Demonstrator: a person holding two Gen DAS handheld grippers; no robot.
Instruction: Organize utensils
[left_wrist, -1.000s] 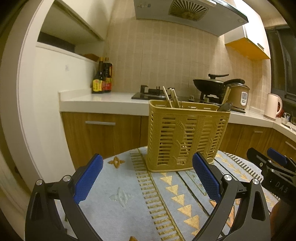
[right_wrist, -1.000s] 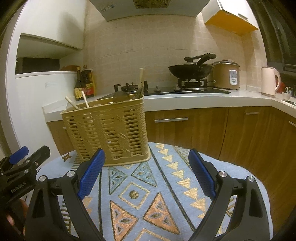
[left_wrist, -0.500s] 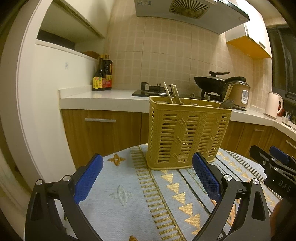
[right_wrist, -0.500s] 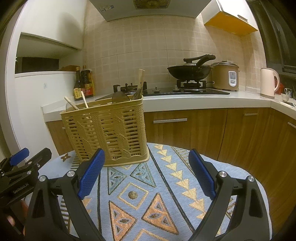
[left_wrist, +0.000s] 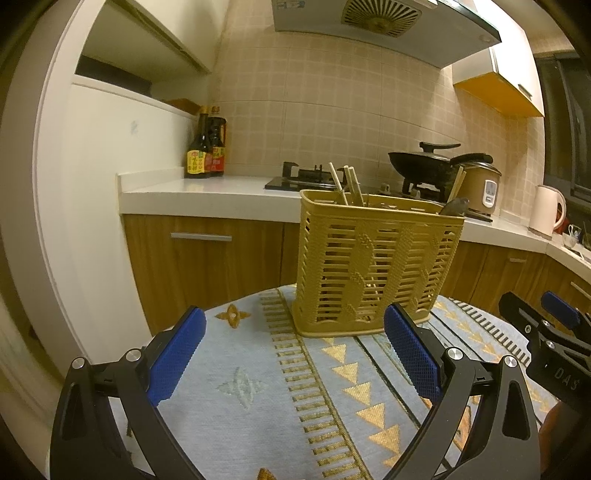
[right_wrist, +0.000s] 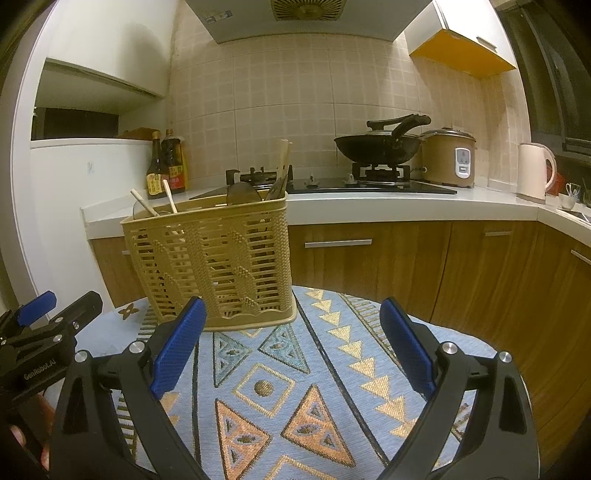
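A tan slatted plastic utensil basket (left_wrist: 373, 266) (right_wrist: 218, 266) stands upright on a round table with a blue patterned cloth (left_wrist: 258, 387) (right_wrist: 280, 391). Wooden chopsticks (left_wrist: 347, 182) (right_wrist: 155, 203) poke out of one end, a dark spoon (left_wrist: 456, 205) and wooden handles (right_wrist: 282, 162) out of the other. My left gripper (left_wrist: 295, 350) is open and empty, just short of the basket. My right gripper (right_wrist: 291, 343) is open and empty, to the basket's right front. Each gripper shows at the edge of the other's view: the right gripper (left_wrist: 543, 332), the left gripper (right_wrist: 48, 325).
Behind the table runs a white counter (right_wrist: 406, 206) over wooden cabinets. On it are sauce bottles (left_wrist: 205, 147), a gas hob with a black wok (right_wrist: 380, 144), a rice cooker (right_wrist: 448, 158) and a white kettle (right_wrist: 533, 173). A white wall unit (left_wrist: 92, 203) stands at left.
Both views have tilted slightly, so the basket sits a little lower in the left wrist frame. Both grippers stay open and empty.
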